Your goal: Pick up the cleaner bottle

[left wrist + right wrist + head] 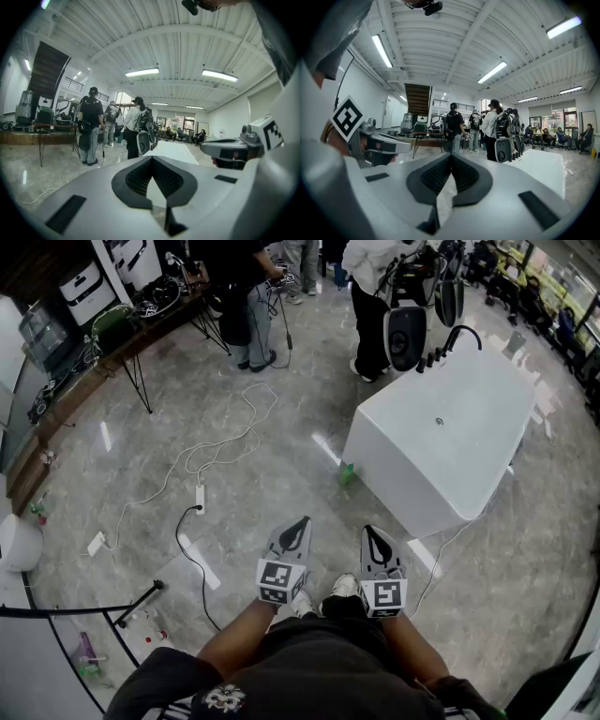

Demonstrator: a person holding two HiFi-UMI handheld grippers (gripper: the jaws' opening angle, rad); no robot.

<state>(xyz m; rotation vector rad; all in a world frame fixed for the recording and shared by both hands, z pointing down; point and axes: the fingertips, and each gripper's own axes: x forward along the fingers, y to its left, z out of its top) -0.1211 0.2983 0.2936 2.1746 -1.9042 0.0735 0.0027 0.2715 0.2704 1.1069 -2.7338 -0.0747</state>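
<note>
Cleaner bottle (347,474), apparently the green one beside the tub (441,442), stands well ahead: approach first, then open the left tool (299,524) or right tool (373,533), both closed and empty.

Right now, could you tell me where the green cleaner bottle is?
In the head view, the green cleaner bottle sits on the grey floor beside the left corner of the white bathtub, right of the coiled white cable.

Grey marble floor (281,399), white bathtub (441,442), green bottle (347,474) beside it, loose cables (225,442)
</note>
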